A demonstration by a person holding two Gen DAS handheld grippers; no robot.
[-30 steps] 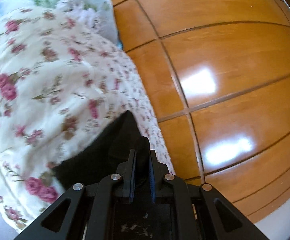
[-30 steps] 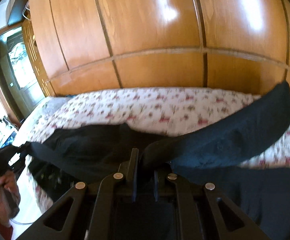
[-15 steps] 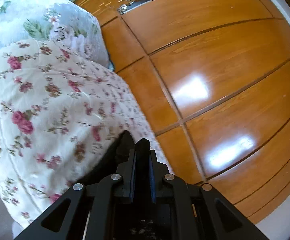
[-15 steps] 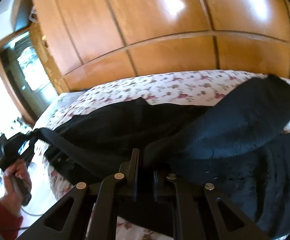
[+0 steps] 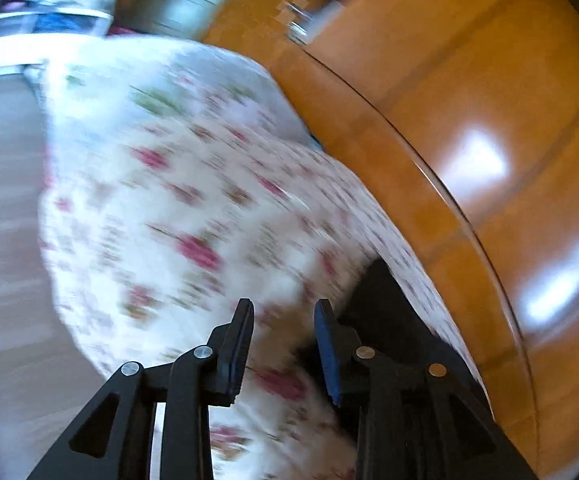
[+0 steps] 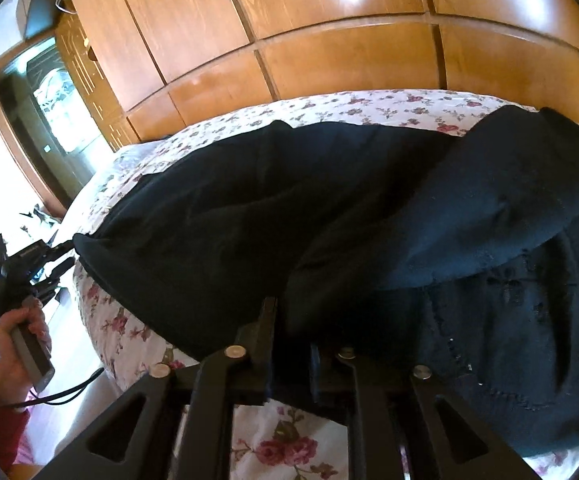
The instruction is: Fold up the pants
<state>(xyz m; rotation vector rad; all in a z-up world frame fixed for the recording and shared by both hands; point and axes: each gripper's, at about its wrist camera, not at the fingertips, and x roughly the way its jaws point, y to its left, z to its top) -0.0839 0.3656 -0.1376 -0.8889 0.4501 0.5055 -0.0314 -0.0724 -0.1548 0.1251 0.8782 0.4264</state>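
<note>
Left wrist view: your left gripper (image 5: 283, 312) is opening, empty, above the bedspread (image 5: 177, 200); your right gripper (image 6: 291, 316), also opening, pinches the black pants (image 6: 369, 208).

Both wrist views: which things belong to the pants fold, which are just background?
Job:
- black pants, lying on the bed
- left tongs, opening, nothing between them
- right tongs, opening, pants fabric between them

Background:
- floral bedspread
- wooden wardrobe
- doorway
</note>
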